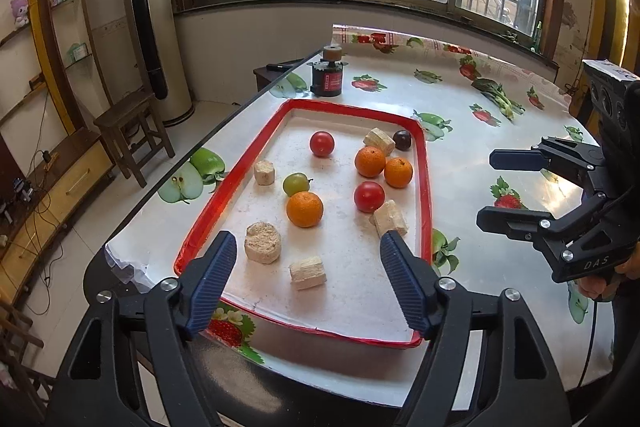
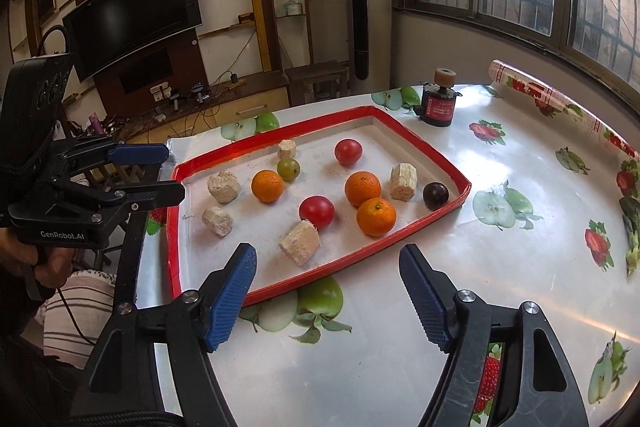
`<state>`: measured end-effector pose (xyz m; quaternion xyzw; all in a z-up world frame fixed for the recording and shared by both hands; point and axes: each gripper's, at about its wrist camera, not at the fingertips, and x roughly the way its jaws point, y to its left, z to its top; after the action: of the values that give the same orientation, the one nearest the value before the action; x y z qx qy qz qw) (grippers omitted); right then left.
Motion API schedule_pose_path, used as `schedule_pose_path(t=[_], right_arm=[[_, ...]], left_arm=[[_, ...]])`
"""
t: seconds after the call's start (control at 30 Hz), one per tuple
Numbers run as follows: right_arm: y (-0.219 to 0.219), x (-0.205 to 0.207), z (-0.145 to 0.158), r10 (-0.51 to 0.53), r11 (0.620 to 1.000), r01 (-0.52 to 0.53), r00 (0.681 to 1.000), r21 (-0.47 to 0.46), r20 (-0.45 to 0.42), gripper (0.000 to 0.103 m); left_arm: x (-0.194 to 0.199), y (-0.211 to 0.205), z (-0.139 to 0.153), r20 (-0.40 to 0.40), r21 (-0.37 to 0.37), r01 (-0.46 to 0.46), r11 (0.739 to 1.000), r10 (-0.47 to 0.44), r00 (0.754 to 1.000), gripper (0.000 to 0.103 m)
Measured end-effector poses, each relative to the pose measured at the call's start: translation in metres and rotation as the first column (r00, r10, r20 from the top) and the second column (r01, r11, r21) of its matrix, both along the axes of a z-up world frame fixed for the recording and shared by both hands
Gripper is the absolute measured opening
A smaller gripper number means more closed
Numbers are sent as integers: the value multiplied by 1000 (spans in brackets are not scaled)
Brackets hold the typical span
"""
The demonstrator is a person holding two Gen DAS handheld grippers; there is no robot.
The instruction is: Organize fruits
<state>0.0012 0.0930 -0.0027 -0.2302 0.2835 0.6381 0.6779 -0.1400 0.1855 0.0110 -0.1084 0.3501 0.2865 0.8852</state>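
A red-rimmed tray (image 1: pixel 244 163) (image 2: pixel 424 227) lies on the table. In it are three oranges (image 1: pixel 304 209) (image 2: pixel 267 186), two red tomatoes (image 1: pixel 369 196) (image 2: pixel 316 211), a green grape (image 1: pixel 295 184) (image 2: pixel 288 169), a dark plum (image 1: pixel 402 140) (image 2: pixel 435 195) and several pale corncob-like chunks (image 1: pixel 262 242) (image 2: pixel 299 242). My left gripper (image 1: pixel 306 281) is open and empty above the tray's near end; it also shows in the right wrist view (image 2: pixel 168 171). My right gripper (image 2: pixel 328 297) is open and empty beside the tray's long side, also seen from the left wrist (image 1: pixel 486 189).
The table carries a glossy fruit-print cloth (image 1: pixel 480 163) (image 2: pixel 520 267). A small black-and-red device (image 1: pixel 327 77) (image 2: pixel 437 105) stands beyond the tray's far end. A wooden stool (image 1: pixel 128 131) and a tall air conditioner (image 1: pixel 154 19) stand off the table's left edge.
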Motion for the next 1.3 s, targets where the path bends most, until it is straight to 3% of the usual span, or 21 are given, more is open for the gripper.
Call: schedule_pose_path(t=[0.13,0.3,0.4,0.6,0.77,1.3], right_arm=[[-9,-11,6,21,1000,-22,999,14,28,86],[-20,-23,9,53,998,-55,998,23,45,87],[-26,-27,10,61,998,-63,997,31,56,87],[-39,-35,13,98,992,-100,995,70,33,91],[-43,-46,13,103,992,-109,990,63,95,92],[-54,-59,7,114,989,-125,986,84,123,93]], left_arm=[[-6,-8,4,3,42,-10,999,10,1000,75],[-15,-15,8,13,71,-14,997,13,1000,76],[-20,-21,10,23,103,-23,994,21,1000,84],[-28,-33,12,37,146,-18,989,13,999,84],[-32,-40,12,38,159,-22,987,16,999,84],[-46,-49,6,44,175,-46,984,39,998,84]])
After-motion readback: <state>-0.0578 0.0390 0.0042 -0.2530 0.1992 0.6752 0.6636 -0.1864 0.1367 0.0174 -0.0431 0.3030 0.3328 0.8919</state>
